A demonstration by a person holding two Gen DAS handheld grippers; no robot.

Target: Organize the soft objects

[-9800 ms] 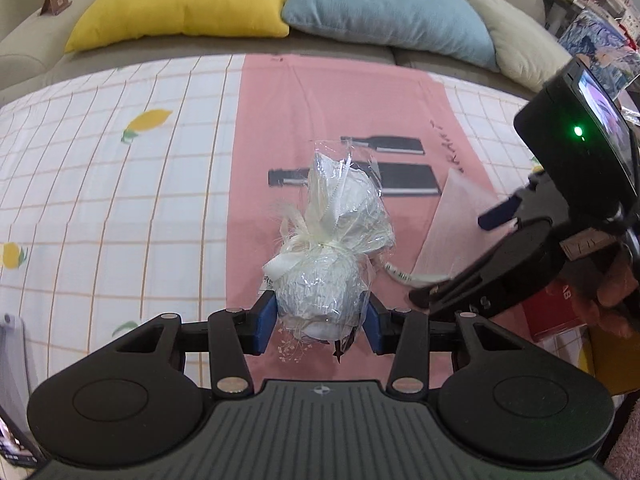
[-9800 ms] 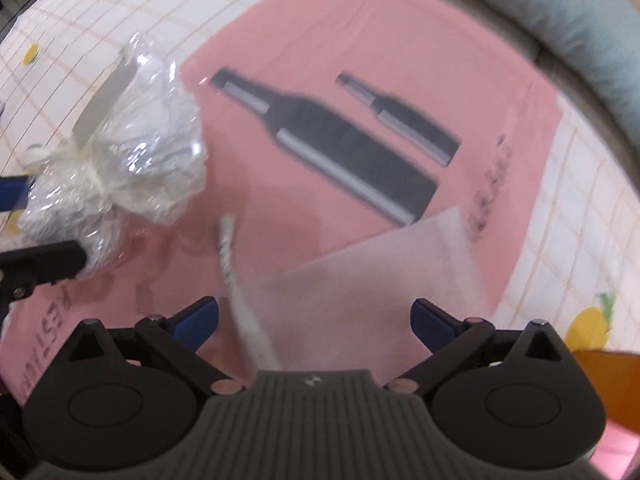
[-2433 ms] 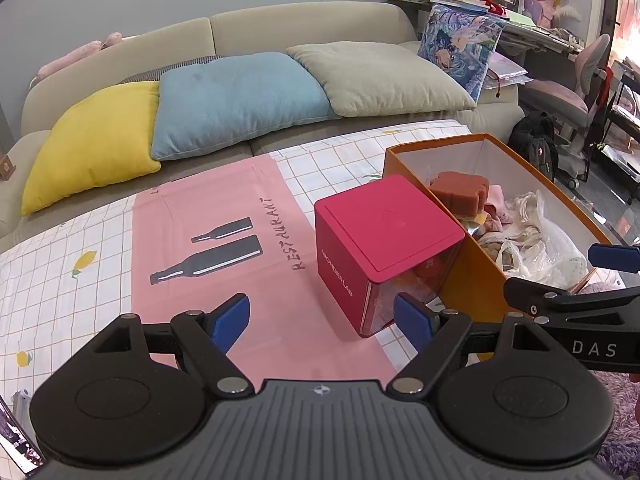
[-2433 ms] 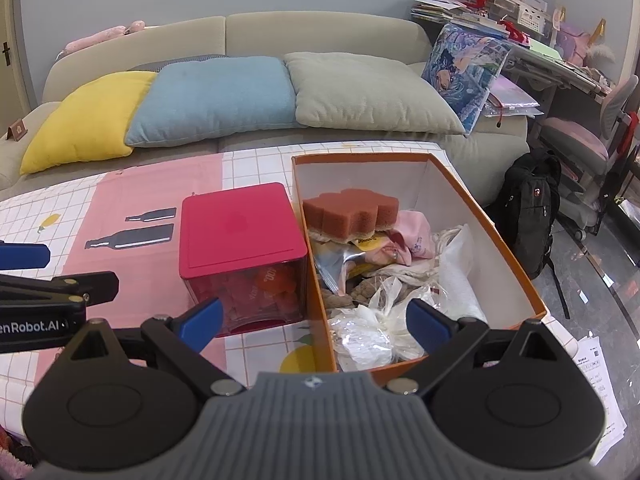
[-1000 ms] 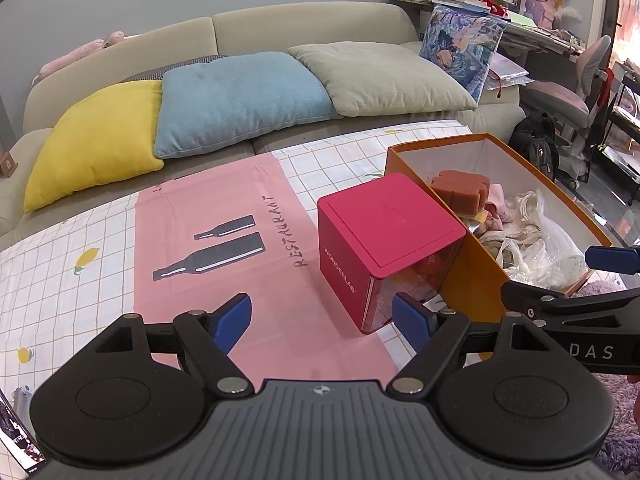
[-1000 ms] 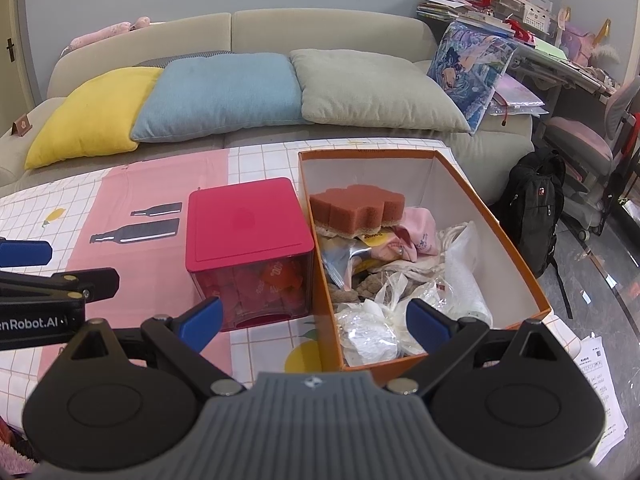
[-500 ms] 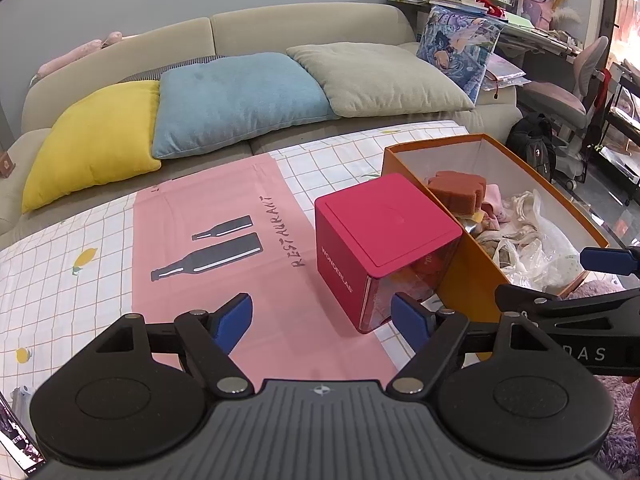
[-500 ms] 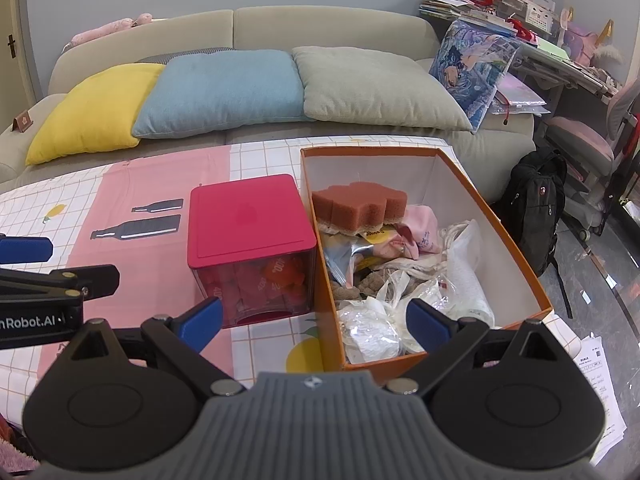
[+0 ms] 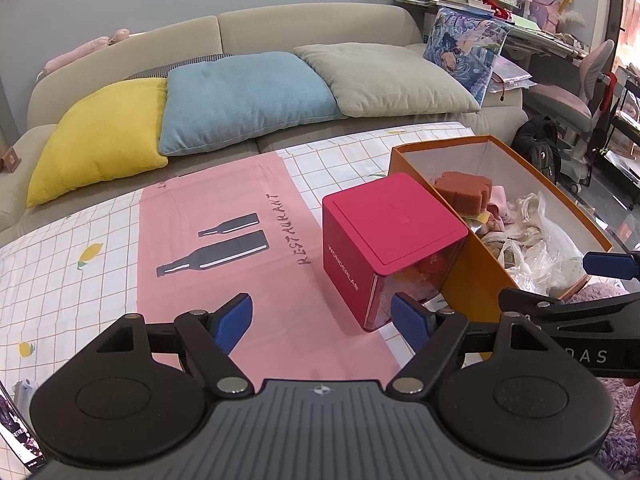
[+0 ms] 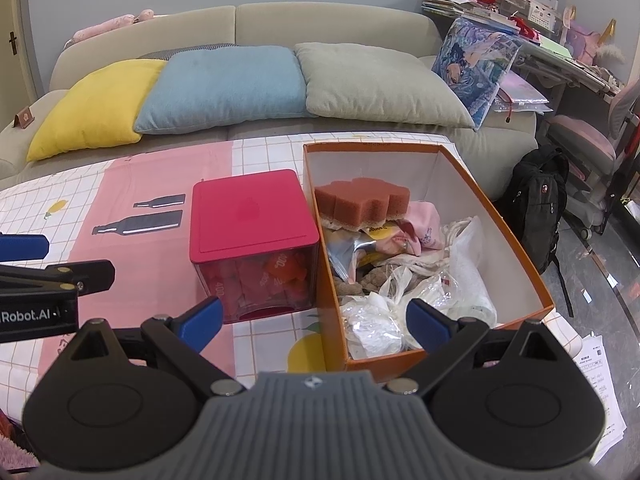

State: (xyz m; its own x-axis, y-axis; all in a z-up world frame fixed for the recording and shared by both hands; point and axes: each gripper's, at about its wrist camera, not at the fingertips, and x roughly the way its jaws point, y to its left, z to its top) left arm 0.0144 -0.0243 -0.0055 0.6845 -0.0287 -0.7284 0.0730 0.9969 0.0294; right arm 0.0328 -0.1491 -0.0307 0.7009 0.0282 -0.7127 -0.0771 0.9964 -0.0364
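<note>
The wrapped bundle (image 10: pixel 374 326) has gone into the orange box (image 10: pixel 516 254) — both hand-held grippers, left (image 9: pixel 322 322) and right (image 10: pixel 314 322), spread empty.

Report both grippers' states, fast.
Left gripper: open, holding nothing.
Right gripper: open, holding nothing.
</note>
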